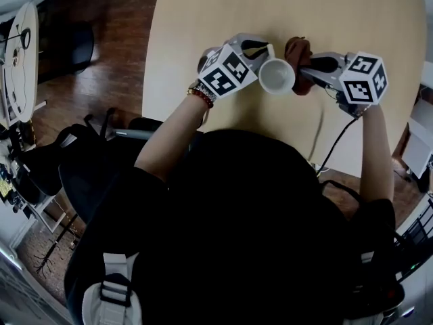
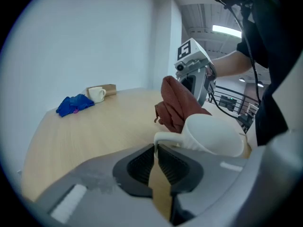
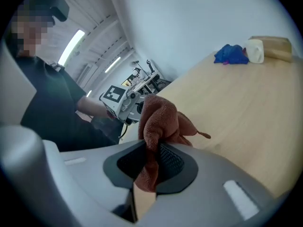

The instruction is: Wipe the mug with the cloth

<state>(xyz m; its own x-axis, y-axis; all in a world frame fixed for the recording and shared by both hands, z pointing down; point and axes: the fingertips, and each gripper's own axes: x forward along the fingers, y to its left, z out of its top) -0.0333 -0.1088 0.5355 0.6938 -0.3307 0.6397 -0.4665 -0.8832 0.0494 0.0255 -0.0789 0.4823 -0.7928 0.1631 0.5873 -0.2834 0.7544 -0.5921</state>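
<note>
Your left gripper [image 2: 156, 151] pinches the mug [image 2: 214, 135] handle, your right gripper [image 3: 152, 151] the cloth [image 3: 160, 119]; next rub cloth on mug

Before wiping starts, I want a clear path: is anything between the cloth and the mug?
Nothing visible. The right gripper holds the cloth close beside the mug, which the left gripper holds by its handle.

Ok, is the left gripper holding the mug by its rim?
No, the left gripper is clamped on the mug by its handle.
</note>
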